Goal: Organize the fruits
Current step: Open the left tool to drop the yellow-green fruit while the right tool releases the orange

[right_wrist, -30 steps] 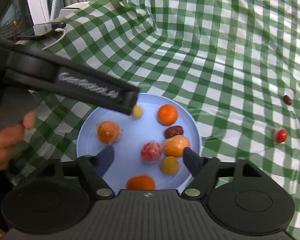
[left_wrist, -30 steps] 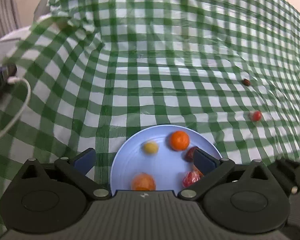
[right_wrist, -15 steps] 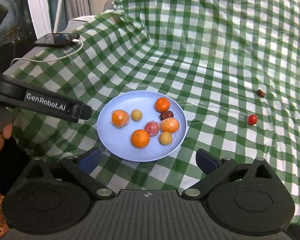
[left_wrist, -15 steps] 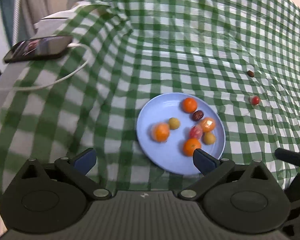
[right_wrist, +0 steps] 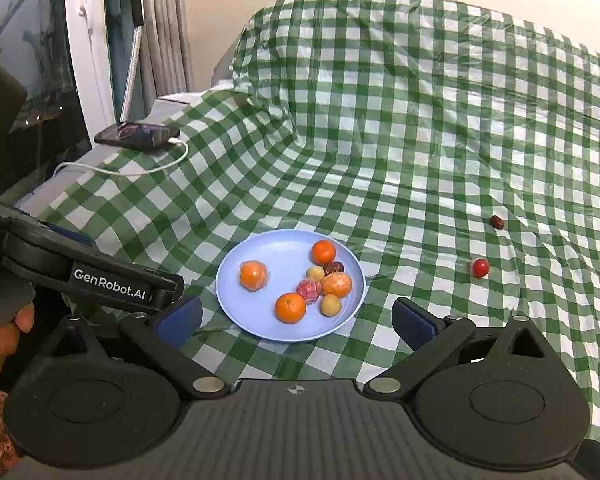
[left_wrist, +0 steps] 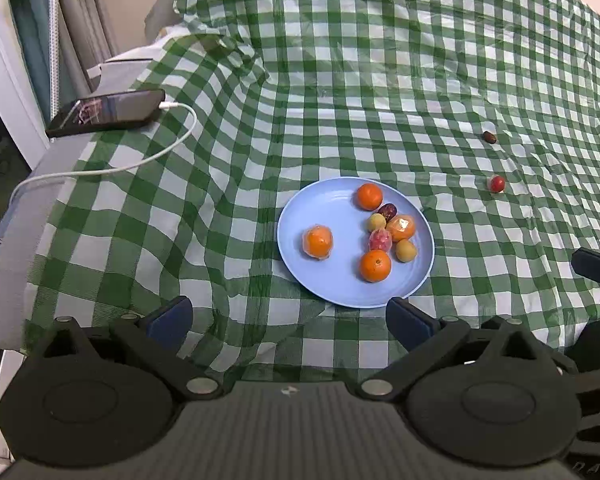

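Observation:
A light blue plate [left_wrist: 332, 280] [right_wrist: 256, 320] sits on the green checked cloth and holds several fruits: oranges, small yellow fruits, a wrapped red fruit and a dark date. A small red fruit [left_wrist: 497, 183] [right_wrist: 480, 267] and a dark date [left_wrist: 489, 136] [right_wrist: 497, 221] lie loose on the cloth to the right of the plate. My left gripper [left_wrist: 288, 318] is open and empty, held back from the plate's near edge. My right gripper [right_wrist: 296, 320] is open and empty, also just short of the plate. The left gripper's body [right_wrist: 88, 276] shows at the left of the right wrist view.
A black phone [left_wrist: 108, 112] [right_wrist: 138, 135] with a white cable [left_wrist: 140, 162] lies at the table's left edge. The cloth rises in folds at the back. A white frame and curtains stand at far left.
Both grippers have pulled back and up from the plate, which now looks smaller and farther away. The phone and the table's left edge have come into view. Both stay open.

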Available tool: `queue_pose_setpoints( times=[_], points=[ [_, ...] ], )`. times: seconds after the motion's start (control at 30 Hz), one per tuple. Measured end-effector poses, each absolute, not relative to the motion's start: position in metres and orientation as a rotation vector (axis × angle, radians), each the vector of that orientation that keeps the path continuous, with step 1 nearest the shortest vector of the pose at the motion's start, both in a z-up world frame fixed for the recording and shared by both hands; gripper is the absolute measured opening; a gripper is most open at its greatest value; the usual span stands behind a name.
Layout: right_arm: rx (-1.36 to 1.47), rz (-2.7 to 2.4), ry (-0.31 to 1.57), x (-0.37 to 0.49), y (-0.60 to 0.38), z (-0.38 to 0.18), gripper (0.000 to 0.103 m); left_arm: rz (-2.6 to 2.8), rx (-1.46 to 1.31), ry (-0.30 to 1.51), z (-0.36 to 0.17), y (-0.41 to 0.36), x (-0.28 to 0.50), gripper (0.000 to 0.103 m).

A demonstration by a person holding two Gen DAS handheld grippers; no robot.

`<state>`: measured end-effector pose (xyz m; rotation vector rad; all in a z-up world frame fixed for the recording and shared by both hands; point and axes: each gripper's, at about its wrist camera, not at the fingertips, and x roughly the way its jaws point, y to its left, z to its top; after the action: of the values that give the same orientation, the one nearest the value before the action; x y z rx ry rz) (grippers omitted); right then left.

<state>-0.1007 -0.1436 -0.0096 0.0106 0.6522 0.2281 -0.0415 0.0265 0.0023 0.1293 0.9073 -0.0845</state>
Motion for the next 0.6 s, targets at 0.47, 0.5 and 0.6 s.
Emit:
queue_pose_setpoints(
  times=[0.47,0.5,0.6],
  points=[
    [0.015,0.210,0.637,-0.112,-0.144,-0.006,0.102,-0.081,0.173,0.887,0.009,0.022,-0.054,0.103],
    [0.015,0.210,0.637,-0.112,-0.144,-0.006,0.102,-0.081,0.174,0.887,0.009,0.022,-0.054,0.103],
    [0.012,0.210,0.641,-0.113,-0.144,-0.005,0.102,-0.082,0.178,0.892,0.009,0.023,-0.055,0.103]
  ],
)
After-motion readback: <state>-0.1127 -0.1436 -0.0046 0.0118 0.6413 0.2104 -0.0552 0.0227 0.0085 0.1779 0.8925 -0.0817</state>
